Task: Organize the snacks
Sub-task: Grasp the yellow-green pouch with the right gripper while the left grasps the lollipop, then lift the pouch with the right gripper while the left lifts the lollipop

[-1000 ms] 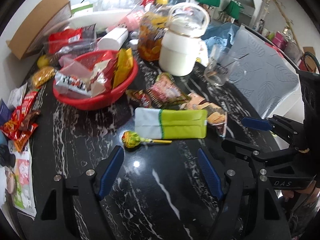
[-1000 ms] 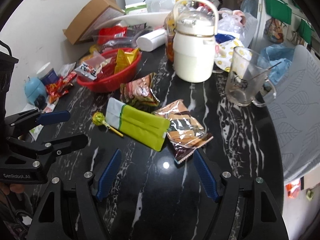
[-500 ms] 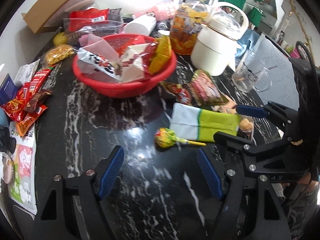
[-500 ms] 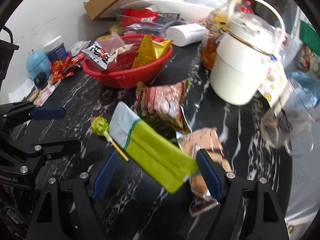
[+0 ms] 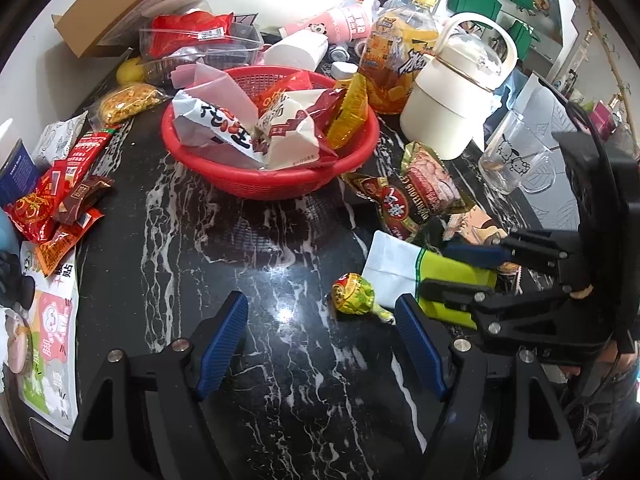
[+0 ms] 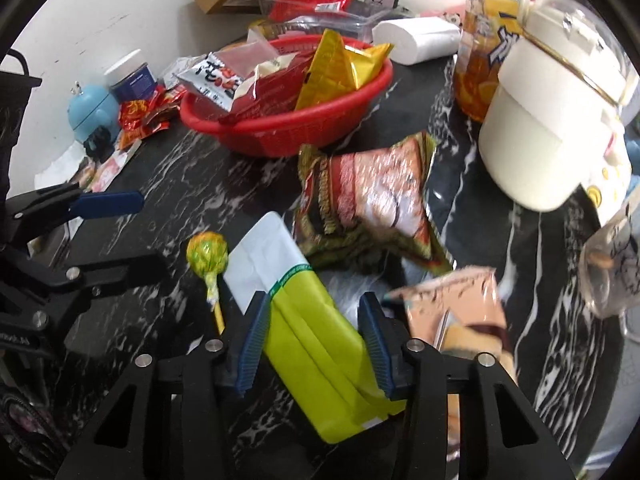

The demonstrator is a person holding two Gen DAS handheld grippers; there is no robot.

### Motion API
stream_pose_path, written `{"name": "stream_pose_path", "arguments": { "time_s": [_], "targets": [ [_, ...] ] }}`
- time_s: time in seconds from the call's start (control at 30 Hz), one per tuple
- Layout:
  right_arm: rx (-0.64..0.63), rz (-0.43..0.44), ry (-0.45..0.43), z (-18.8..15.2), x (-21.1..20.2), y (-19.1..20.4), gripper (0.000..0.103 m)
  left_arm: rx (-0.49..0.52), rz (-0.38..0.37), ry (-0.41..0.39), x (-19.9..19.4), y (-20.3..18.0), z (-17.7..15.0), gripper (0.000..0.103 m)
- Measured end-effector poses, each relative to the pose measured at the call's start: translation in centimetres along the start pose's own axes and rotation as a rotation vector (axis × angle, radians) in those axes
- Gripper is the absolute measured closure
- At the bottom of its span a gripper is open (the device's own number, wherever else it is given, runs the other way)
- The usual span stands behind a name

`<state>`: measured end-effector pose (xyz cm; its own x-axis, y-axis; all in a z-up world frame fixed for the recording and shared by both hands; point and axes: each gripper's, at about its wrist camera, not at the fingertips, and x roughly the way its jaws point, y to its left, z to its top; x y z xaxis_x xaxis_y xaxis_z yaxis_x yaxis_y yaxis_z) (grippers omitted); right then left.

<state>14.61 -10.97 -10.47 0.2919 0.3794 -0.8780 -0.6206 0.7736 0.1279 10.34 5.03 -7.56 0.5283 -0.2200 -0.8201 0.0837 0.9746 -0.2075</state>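
A green and white packet (image 6: 316, 344) lies on the black marble table (image 5: 280, 380). My right gripper (image 6: 313, 304) is closing on it, a blue pad against each long side; the same grip shows in the left wrist view (image 5: 440, 268). A yellow-green lollipop (image 5: 352, 294) lies just left of the packet (image 5: 396, 268), beside my left gripper's right finger. My left gripper (image 5: 320, 308) hangs open over bare table, holding nothing. The red basket (image 5: 272, 188) behind holds several snack bags. A red-and-green snack bag (image 6: 372, 200) and a pinkish-brown one (image 6: 460, 304) lie near the packet.
A white kettle (image 5: 452, 108), a juice bottle (image 5: 396, 52) and a glass mug (image 5: 516, 160) stand at the back right. Red sachets (image 5: 60, 192) crowd the left edge. A cardboard box (image 5: 120, 12) lies at the back left, and a blue figure (image 6: 90, 108) stands by the wall.
My right gripper came down over the green and white packet and narrowed its jaws onto it. My left gripper shifted toward the basket side and has since held still, open.
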Motion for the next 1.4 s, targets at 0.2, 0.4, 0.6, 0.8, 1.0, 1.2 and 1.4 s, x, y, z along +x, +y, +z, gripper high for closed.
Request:
{"name": "stream_pose_path", "arguments": {
  "time_s": [0.2,0.4,0.6,0.8,1.0,1.2,1.4],
  "targets": [
    [0.069,0.024,0.02,-1.7,-0.5,0.3,0.058,0.027,-0.022,-0.008,-0.5,-0.7,-0.3,0.028],
    [0.1,0.011,0.014,-3.1,-1.1,1.5,0.04,0.015,-0.035,0.003,-0.5,-0.4,-0.8,0.028],
    [0.048,-0.068,0.005,-3.5,-0.5,3.0,0.034,0.009,-0.016,0.0,-0.5,-0.1,-1.1,0.028],
    [0.09,-0.081,-0.024,-3.9,-1.1,2.5,0.059,0.024,-0.015,-0.02,-0.4,-0.3,-1.0,0.028],
    [0.157,-0.087,-0.032,-5.1,-1.9,1.8,0.059,0.047,-0.033,0.001,1.1,-1.1,-0.4,0.032],
    [0.2,-0.091,-0.038,-6.1,-2.5,1.5,0.059,0.046,-0.046,0.052,3.5,-1.9,0.0,0.057],
    [0.217,-0.101,-0.043,-6.6,-2.8,1.3,0.059,0.064,-0.021,0.054,3.7,-2.5,-0.3,0.078]
  ]
}}
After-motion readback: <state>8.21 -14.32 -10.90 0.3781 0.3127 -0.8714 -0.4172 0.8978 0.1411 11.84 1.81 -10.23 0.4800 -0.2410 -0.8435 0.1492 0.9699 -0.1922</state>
